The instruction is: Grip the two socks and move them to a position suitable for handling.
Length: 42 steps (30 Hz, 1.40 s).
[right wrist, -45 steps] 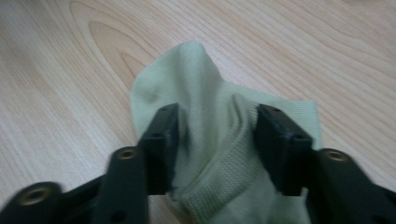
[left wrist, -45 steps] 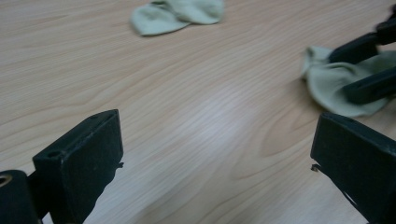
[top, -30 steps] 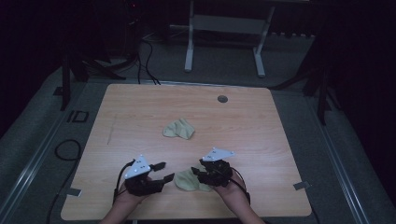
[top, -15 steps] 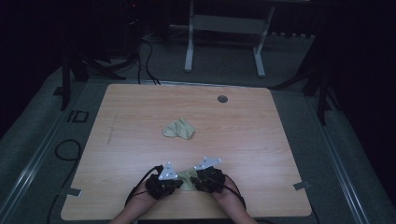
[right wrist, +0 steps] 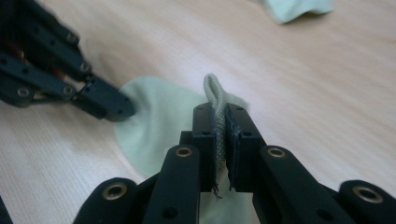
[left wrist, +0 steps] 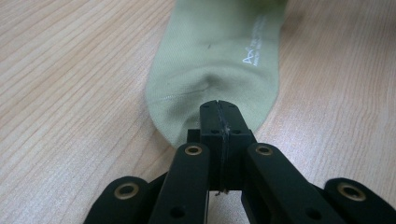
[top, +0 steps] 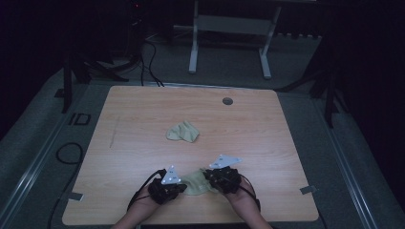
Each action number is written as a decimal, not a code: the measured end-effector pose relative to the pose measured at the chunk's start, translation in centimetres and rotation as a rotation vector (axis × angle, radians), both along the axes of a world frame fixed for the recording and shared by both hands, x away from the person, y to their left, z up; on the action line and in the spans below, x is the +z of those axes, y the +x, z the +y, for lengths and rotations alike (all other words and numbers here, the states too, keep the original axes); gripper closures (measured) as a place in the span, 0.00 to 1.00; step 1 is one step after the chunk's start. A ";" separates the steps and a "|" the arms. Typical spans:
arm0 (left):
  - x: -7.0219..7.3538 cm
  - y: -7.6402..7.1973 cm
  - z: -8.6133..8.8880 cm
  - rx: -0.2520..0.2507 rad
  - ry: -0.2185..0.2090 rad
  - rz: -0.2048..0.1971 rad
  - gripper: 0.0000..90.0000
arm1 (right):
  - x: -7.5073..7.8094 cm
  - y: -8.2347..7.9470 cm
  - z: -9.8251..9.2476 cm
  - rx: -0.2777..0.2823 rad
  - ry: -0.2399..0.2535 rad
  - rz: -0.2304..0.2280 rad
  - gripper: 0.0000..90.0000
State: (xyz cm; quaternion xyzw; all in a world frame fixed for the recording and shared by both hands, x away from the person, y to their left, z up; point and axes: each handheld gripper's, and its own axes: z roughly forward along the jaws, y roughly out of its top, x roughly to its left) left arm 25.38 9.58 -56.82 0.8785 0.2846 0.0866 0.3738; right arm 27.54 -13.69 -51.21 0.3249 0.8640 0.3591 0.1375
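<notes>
A pale green sock (top: 195, 183) lies flat near the table's front edge, between my two grippers. My left gripper (top: 183, 186) is shut on its toe end; in the left gripper view the black jaws (left wrist: 218, 112) meet on the puckered cloth of the sock (left wrist: 215, 56). My right gripper (top: 208, 175) is at the sock's other side. Its jaws have just been closing, and in the right gripper view the right gripper (right wrist: 218, 122) pinches an upright fold of the sock (right wrist: 159, 126). That view also has the left gripper (right wrist: 112, 107) on the sock's edge.
A second pale green sock (top: 182, 132) lies crumpled at the middle of the wooden table (top: 267, 143); it is also at the top of the right gripper view (right wrist: 299, 7). A round hole (top: 227, 101) sits near the far edge. Cables (top: 67, 153) lie on the floor at left.
The left hand has moved right, up to the near sock, and the right hand has shifted a little. Both grippers' jaws have shut on the sock.
</notes>
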 end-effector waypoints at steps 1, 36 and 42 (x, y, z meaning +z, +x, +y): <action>0.0 0.0 0.0 0.000 0.000 0.000 0.99 | 0.4 0.1 -0.7 -0.010 0.010 0.001 0.92; 0.1 1.3 0.2 -0.059 -0.022 0.007 0.92 | -0.8 1.8 -8.8 -0.208 0.034 0.085 0.63; 0.9 1.0 1.0 -0.046 -0.077 -0.003 0.73 | 0.9 4.1 -6.1 -0.139 0.032 0.062 0.57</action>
